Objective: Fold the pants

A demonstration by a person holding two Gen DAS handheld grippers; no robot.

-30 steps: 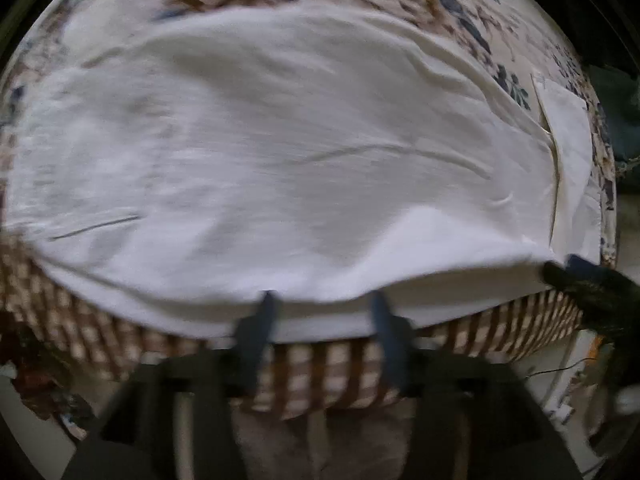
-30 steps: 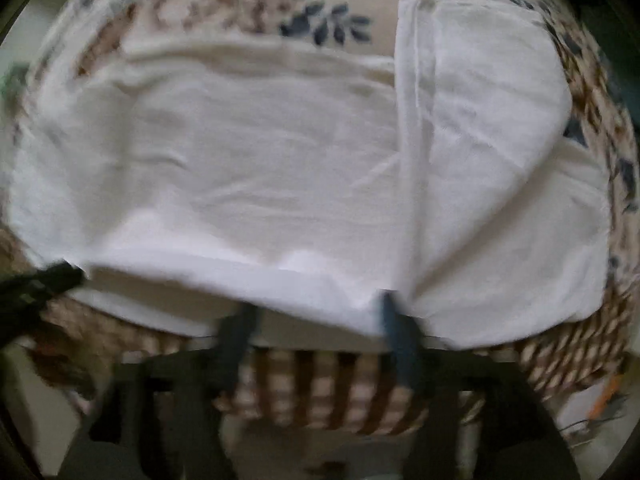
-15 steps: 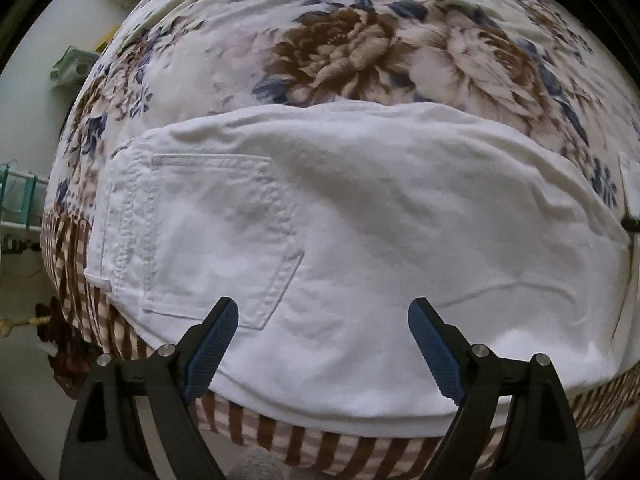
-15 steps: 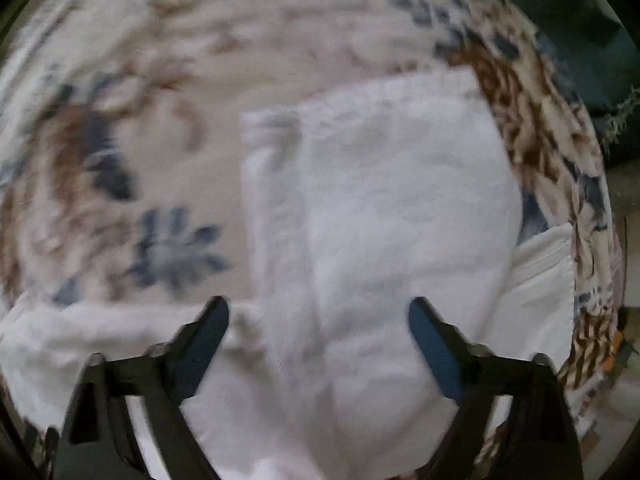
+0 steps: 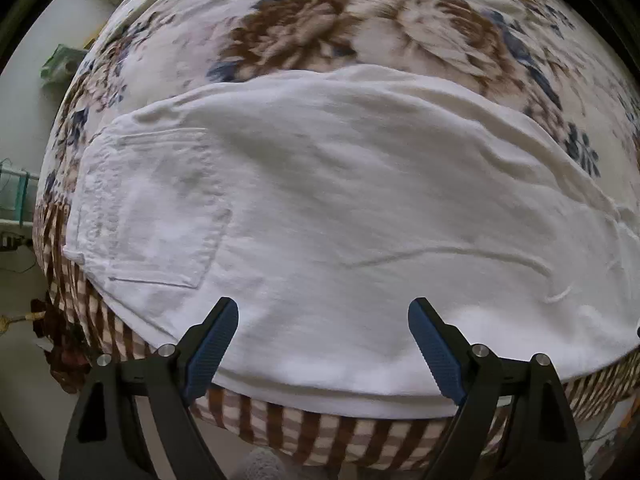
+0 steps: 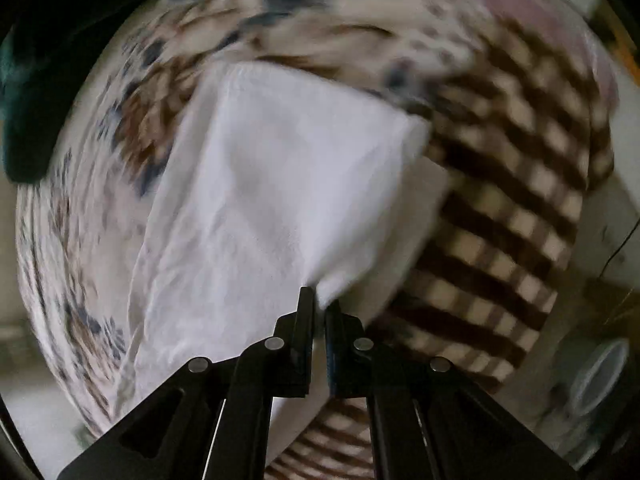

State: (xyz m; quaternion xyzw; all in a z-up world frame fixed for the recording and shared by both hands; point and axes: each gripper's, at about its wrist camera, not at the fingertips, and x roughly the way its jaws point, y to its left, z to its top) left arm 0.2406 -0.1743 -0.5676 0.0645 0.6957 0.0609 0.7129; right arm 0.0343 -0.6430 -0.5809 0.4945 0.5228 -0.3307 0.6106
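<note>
Our right gripper pinches what looks like the leg end of the pants. They run left-to-right before our wide-open, empty left gripper.

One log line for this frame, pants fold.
left gripper: open, over pants | right gripper: shut on pants leg end | surface: floral bedspread | fold: in progress
</note>
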